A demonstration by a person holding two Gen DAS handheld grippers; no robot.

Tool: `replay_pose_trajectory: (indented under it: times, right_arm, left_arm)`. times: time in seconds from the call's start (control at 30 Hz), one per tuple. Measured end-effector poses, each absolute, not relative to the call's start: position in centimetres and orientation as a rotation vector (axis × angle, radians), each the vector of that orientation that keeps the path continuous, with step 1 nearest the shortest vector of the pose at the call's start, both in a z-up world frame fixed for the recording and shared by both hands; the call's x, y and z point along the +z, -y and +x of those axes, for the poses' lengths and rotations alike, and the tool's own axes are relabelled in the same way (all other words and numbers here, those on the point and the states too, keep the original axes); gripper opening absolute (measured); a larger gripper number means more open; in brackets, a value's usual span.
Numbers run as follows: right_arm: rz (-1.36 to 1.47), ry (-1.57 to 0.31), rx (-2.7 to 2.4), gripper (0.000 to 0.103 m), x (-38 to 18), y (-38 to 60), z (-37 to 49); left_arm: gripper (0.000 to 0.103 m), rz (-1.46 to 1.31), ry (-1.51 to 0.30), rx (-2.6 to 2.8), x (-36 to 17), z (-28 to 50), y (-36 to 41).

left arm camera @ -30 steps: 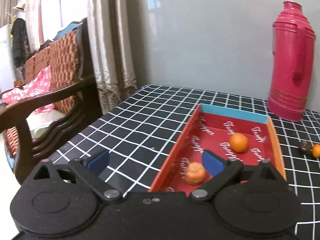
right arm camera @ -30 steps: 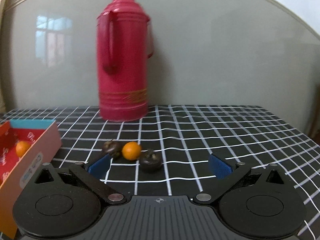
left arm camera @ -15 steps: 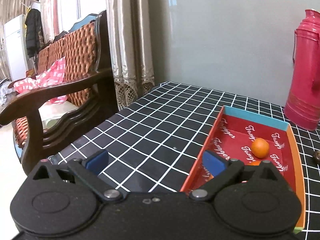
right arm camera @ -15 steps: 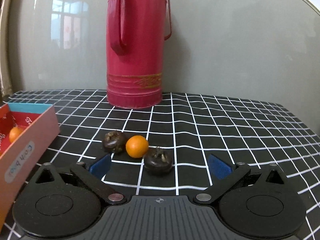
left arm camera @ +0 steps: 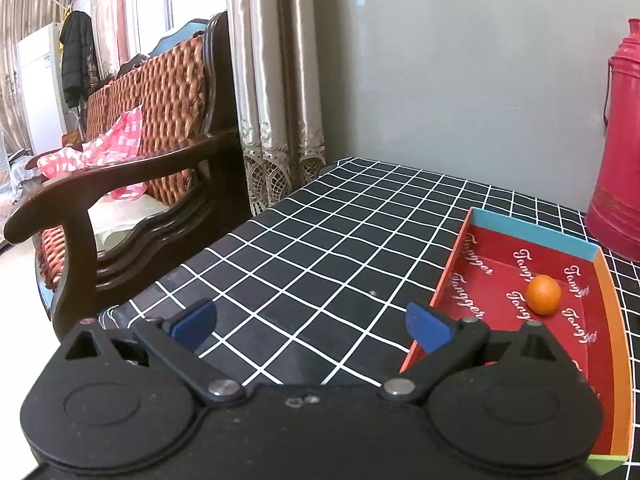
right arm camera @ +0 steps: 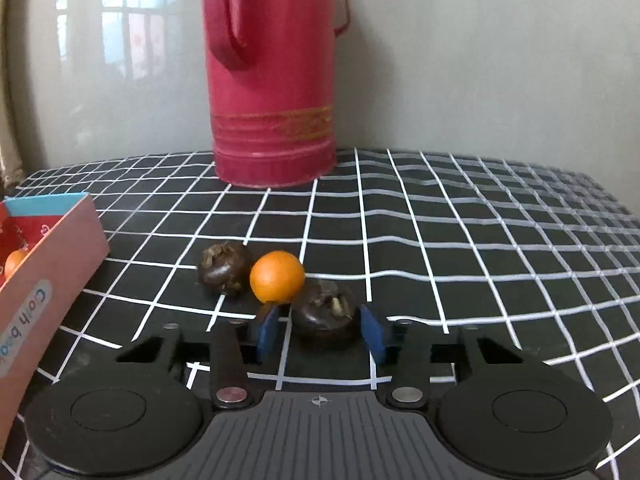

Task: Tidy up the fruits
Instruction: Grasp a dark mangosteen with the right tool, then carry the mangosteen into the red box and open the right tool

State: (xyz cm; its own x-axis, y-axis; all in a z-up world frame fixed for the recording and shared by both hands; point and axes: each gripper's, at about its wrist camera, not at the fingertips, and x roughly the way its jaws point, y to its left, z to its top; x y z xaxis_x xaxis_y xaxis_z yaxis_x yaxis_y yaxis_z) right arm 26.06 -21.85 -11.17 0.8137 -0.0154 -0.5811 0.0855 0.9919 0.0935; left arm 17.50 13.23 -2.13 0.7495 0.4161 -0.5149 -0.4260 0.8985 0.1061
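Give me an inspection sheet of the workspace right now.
Surface: table under a black cloth with white grid.
Job's things: near dark fruit, orange and far dark fruit on the cloth; another orange in the red tray.
Clutter: red thermos upright by the wall.
Grippers: right gripper closing around the near dark fruit, gap at left pad; left gripper open, empty.
Cables: nothing seen.
Surroundings: wooden sofa, curtains.

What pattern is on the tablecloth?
The tablecloth is black with a white grid of squares, clearest in the left wrist view.
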Motion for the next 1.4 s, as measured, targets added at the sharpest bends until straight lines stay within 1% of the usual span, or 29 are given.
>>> replay_pose_trajectory:
  times: [0.07, 0.13, 0.33, 0.57, 0.87, 1.13, 1.4]
  right_arm:
    - [0.125, -0.619, -0.055, 0.043, -11.1, 22.0, 26.0]
    - [0.124, -0.618, -0.060, 0.038, -11.1, 22.0, 26.0]
    - [0.120, -0.607, -0.038, 0.038, -10.7, 21.2, 25.7]
    - [0.152, -0.518, 0.013, 0.038, -8.7, 20.2, 23.0]
    - [0.093, -0.400, 0.291, 0.038, -6.3, 13.9, 19.4]
    - [-0.009, -0.400, 0.500, 0.038, -5.9, 8.4, 17.5]
    - [-0.082, -0.405, 0.561, 0.038, -6.7, 4.0, 17.2]
  left_arm:
    - [0.095, -0.017, -0.560, 0.462, -2.2, 17.5, -13.2]
    - [0.095, -0.018, -0.561, 0.464, -2.2, 17.5, -13.2]
    - [0.096, -0.018, -0.558, 0.468, -2.1, 17.6, -13.3]
    - [0.096, -0.039, -0.556, 0.497, -2.1, 17.4, -13.9]
    - [0.096, -0.037, -0.568, 0.532, -2.3, 17.3, -14.5]
    - [0.096, -0.046, -0.585, 0.540, -2.5, 17.2, -14.9]
    - [0.096, -0.045, -0.589, 0.540, -2.6, 17.2, -15.0]
